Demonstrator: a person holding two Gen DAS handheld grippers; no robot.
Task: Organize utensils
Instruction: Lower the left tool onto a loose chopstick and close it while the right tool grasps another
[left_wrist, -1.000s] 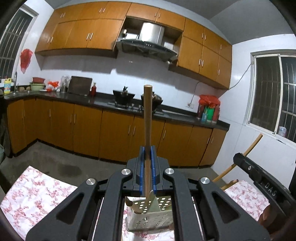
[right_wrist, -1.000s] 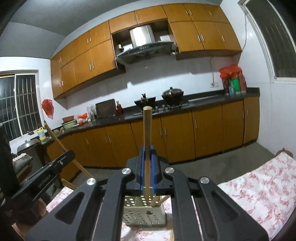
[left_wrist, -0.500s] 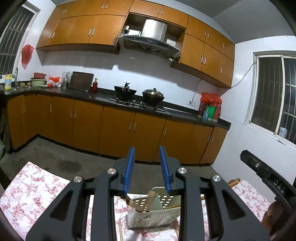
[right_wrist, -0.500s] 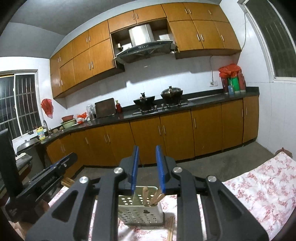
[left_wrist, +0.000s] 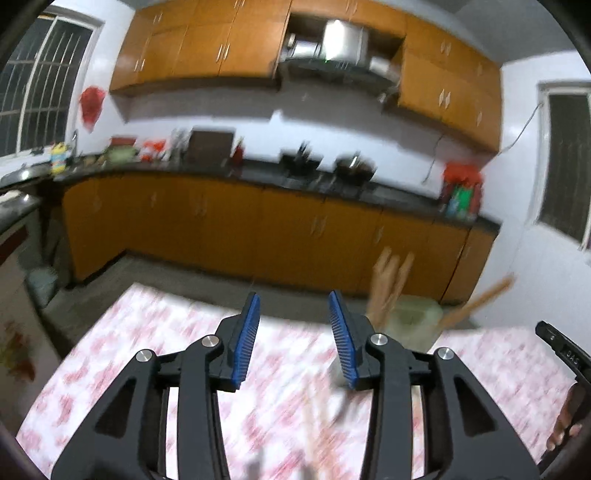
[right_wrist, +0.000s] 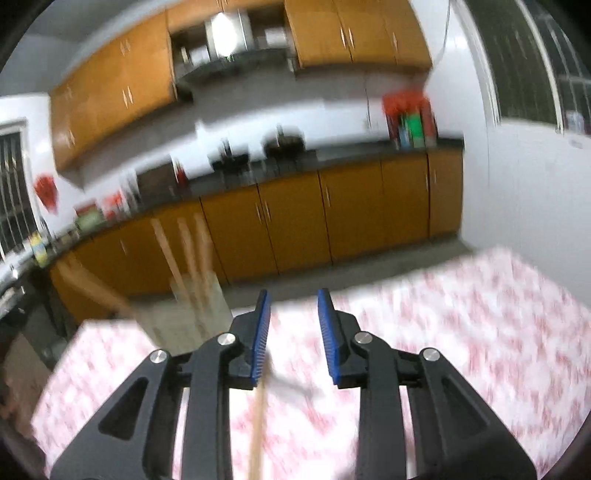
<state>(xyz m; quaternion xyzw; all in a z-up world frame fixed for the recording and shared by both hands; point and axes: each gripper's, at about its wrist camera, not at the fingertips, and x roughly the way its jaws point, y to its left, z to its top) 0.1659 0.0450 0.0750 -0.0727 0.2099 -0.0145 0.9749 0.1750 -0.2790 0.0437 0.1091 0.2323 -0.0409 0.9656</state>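
Both views are smeared by motion. In the left wrist view my left gripper (left_wrist: 293, 295) hangs over the floral tablecloth (left_wrist: 147, 339), jaws opening, nothing between them. The pale perforated utensil holder (left_wrist: 417, 321) stands to its right with wooden sticks (left_wrist: 391, 280) upright in it. My right gripper (left_wrist: 561, 354) shows at the far right edge. In the right wrist view my right gripper (right_wrist: 292, 293) is also opening and holds nothing. The holder (right_wrist: 192, 317) with its sticks (right_wrist: 188, 258) is to its left. A loose wooden stick (right_wrist: 258, 424) and a metal utensil (right_wrist: 291, 384) lie on the cloth below.
Beyond the table's far edge (left_wrist: 192, 295) are bare floor and a run of orange cabinets (left_wrist: 258, 236) under a dark counter. Blurred loose utensils (left_wrist: 314, 424) lie on the cloth near the left gripper. A hand (left_wrist: 565, 424) is at the right edge.
Both grippers held a wooden stick upright a second ago, let it go into the holder and opened. Both have since dropped and swung away, so the holder now sits off to the side.
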